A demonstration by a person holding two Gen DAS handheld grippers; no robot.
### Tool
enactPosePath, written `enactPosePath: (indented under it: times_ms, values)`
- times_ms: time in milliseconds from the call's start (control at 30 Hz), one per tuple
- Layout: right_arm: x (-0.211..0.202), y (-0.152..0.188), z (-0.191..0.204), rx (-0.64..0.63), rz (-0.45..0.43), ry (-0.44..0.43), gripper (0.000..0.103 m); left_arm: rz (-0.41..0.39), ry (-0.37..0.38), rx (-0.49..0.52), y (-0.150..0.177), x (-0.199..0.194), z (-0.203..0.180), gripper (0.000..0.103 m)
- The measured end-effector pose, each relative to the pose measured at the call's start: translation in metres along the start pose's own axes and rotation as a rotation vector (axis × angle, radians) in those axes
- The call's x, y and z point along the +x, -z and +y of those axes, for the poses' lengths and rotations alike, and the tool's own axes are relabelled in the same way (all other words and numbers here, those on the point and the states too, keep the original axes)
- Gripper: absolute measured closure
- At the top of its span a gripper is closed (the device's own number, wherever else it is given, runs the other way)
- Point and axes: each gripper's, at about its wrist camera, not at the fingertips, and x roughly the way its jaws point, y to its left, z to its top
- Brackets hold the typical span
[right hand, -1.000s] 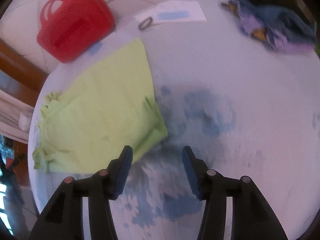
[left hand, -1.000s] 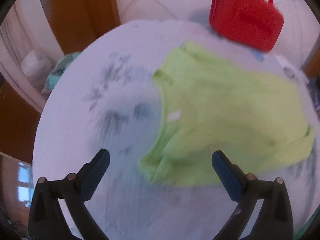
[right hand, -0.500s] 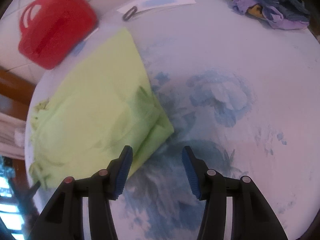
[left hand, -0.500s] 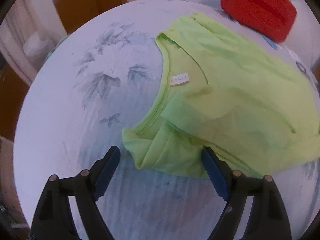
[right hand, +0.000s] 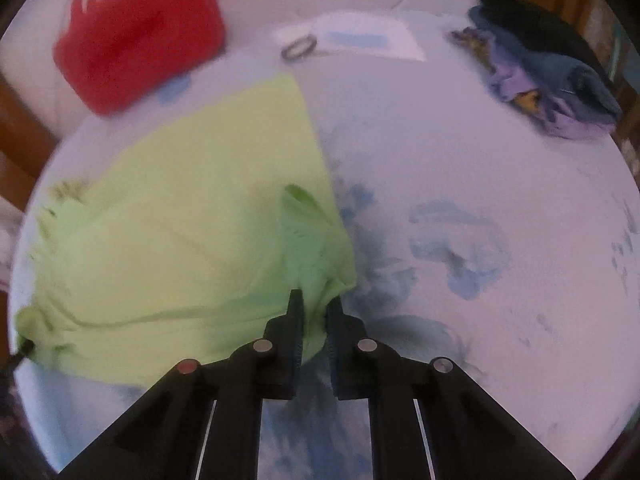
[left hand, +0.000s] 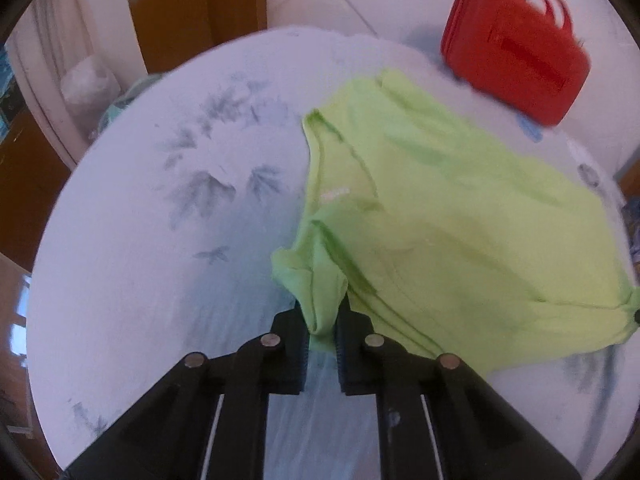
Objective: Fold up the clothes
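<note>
Pinching from the left, my left jaws (left hand: 323, 322) have just been closing and now clamp a bunched fold of the lime-green shirt (left hand: 440, 240) at its near corner by the neckline, cloth squeezed tight between both pads. That shirt lies spread across the round bench (left hand: 160, 280), whose pale cloth carries a grey-blue leaf and flower print, and its collar opening with a small white label faces the bare left part of the top. Beyond the shirt's far edge sits a red case (left hand: 516, 68) with a handle, partly over the bench rim. Further right, my right jaws (right hand: 316, 312) have likewise just been closing and now grip the shirt's other near corner, a puckered wad of green fabric caught between the pads, with the cloth drawn up into ridges toward them. Past that, near the far rim, a white paper slip (right hand: 360, 36) lies with a dark ring (right hand: 298, 46) just beside it. At the far right edge rests a heap of dark blue and purple clothes (right hand: 548, 76), well apart from the shirt.
</note>
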Motion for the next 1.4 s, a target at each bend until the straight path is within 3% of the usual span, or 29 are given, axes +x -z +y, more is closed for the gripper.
enactPosePath:
  times_ms: [167,267,367,467,500,533,700,833,967,1033,1067,1133,1167,1333,1400]
  values:
    - [-0.042,0.011,-0.021,0.063,-0.024,-0.035,0.096,0.027,0.024,0.003,0.017,-0.031,0.003,0.092]
    - [-0.04,0.027,-0.04,0.07,0.021,0.07,0.1,0.098,-0.025,0.039,0.038,-0.016,0.005,0.092]
    - [-0.028,0.044,-0.063,0.124,0.071,0.082,0.098,0.123,-0.02,0.022,0.042,-0.008,0.01,0.086]
    - [-0.027,0.054,-0.067,0.122,0.07,0.076,0.082,0.084,-0.032,0.013,0.039,-0.016,0.013,0.051]
    - [-0.028,0.053,-0.063,0.105,0.063,0.06,0.076,0.071,-0.036,0.011,0.037,-0.018,0.014,0.031]
    - [-0.029,0.052,-0.059,0.088,0.056,0.042,0.074,0.053,-0.04,0.0,0.035,-0.023,0.017,0.019]
    - [-0.031,0.046,-0.057,0.089,0.044,-0.05,0.066,0.007,-0.039,-0.031,0.029,-0.045,0.024,0.018]
    - [-0.022,0.038,-0.058,0.105,0.116,-0.139,0.057,0.004,-0.035,-0.014,0.032,-0.052,0.018,0.018]
    - [-0.007,0.035,-0.048,0.033,0.183,-0.111,0.045,0.009,-0.036,0.002,0.038,-0.053,0.006,0.018]
    - [0.005,0.036,-0.046,0.009,0.229,-0.11,0.045,0.021,-0.033,0.001,0.038,-0.048,0.004,0.018]
    - [0.012,0.036,-0.043,0.003,0.255,-0.125,0.049,0.026,-0.032,0.005,0.038,-0.045,0.004,0.018]
    - [0.019,0.031,-0.036,-0.019,0.267,-0.129,0.091,0.037,-0.027,0.009,0.035,-0.04,0.004,0.018]
    - [0.02,0.026,-0.031,-0.037,0.249,-0.113,0.099,0.043,-0.022,0.007,0.033,-0.038,0.006,0.018]
    - [0.007,-0.022,-0.024,0.006,0.058,-0.092,0.098,0.044,0.002,0.024,0.026,-0.032,0.013,0.018]
    - [0.01,-0.035,-0.015,-0.006,0.024,0.075,0.077,0.048,0.018,0.036,0.023,-0.03,0.016,0.018]
